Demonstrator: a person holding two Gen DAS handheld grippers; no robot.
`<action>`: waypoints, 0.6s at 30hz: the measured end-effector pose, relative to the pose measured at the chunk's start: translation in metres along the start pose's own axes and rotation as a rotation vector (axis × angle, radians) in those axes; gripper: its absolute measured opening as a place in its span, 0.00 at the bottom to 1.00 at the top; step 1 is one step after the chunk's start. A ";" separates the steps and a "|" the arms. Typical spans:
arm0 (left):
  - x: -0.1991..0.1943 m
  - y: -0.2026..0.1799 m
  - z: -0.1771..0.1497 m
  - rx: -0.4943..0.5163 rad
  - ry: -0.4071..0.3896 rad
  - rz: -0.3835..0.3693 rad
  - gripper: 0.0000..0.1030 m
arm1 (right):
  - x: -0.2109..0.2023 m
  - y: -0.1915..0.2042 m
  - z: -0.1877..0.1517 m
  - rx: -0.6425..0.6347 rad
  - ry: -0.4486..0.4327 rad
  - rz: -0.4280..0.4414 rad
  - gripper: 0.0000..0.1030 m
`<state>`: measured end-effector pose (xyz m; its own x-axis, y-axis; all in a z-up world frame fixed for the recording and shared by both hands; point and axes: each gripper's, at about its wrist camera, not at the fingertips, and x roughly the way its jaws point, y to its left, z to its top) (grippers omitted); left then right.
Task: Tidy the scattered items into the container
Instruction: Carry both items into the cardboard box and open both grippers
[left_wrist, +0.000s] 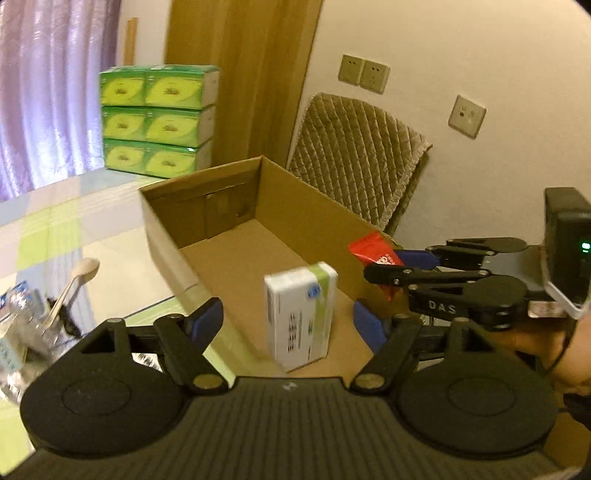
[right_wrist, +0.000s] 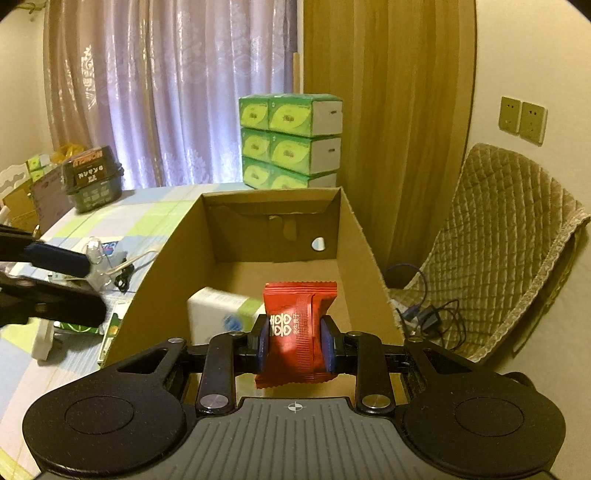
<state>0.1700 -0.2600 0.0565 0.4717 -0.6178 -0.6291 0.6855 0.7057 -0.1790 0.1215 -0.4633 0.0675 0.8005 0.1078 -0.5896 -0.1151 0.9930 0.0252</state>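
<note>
An open cardboard box (right_wrist: 273, 236) sits on the tabletop (left_wrist: 110, 251), near its right edge. A white carton (left_wrist: 301, 317) appears to be in mid-fall inside the box, directly ahead of the left gripper (left_wrist: 288, 323), whose jaws are spread wide and empty. The right gripper (right_wrist: 294, 345) clamps a red sachet (right_wrist: 297, 328) by its sides, long axis upright, over the box's near right corner; release would probably drop it in. A spoon (left_wrist: 74, 284) and other clutter lie outside the box to the left, nearer the left hand.
</note>
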 end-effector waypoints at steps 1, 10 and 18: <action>-0.006 0.002 -0.003 -0.011 -0.007 0.006 0.74 | 0.001 0.001 0.000 -0.001 0.000 0.003 0.30; -0.035 0.021 -0.030 -0.092 -0.015 0.037 0.76 | 0.013 0.016 0.005 -0.019 -0.004 0.028 0.30; -0.048 0.038 -0.054 -0.143 -0.009 0.085 0.78 | 0.015 0.027 0.007 -0.059 -0.061 0.021 0.93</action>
<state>0.1434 -0.1848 0.0388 0.5297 -0.5566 -0.6400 0.5577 0.7971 -0.2316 0.1348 -0.4350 0.0653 0.8316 0.1333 -0.5392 -0.1655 0.9861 -0.0115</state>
